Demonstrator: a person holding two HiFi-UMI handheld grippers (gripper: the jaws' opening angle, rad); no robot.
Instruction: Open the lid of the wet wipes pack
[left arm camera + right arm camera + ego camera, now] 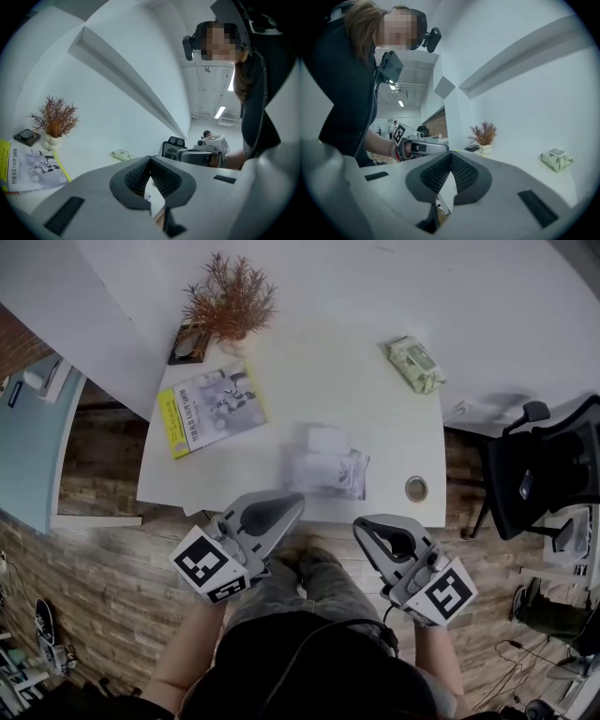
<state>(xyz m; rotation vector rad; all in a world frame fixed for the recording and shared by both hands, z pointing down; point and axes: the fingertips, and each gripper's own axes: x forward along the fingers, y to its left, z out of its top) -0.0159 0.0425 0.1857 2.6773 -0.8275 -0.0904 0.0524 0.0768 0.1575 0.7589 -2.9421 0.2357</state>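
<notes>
A white and lilac wet wipes pack point(324, 468) lies flat near the table's front edge, blurred in the head view, and whether its lid is up cannot be told. A second, green wipes pack point(413, 364) point(123, 154) point(556, 160) lies at the back right. My left gripper point(296, 503) point(150, 162) is shut and empty, just off the front edge, short of the white pack. My right gripper point(362, 527) point(451, 157) is also shut and empty, to the right of the left one and below the edge. Neither touches a pack.
A yellow-edged book point(208, 409) point(33, 171) lies at the left. Behind it stand a dried plant point(228, 304) point(483, 133) and a small black object point(190, 343). A round cable hole point(416, 488) sits near the front right corner. A black chair point(539, 474) stands to the right.
</notes>
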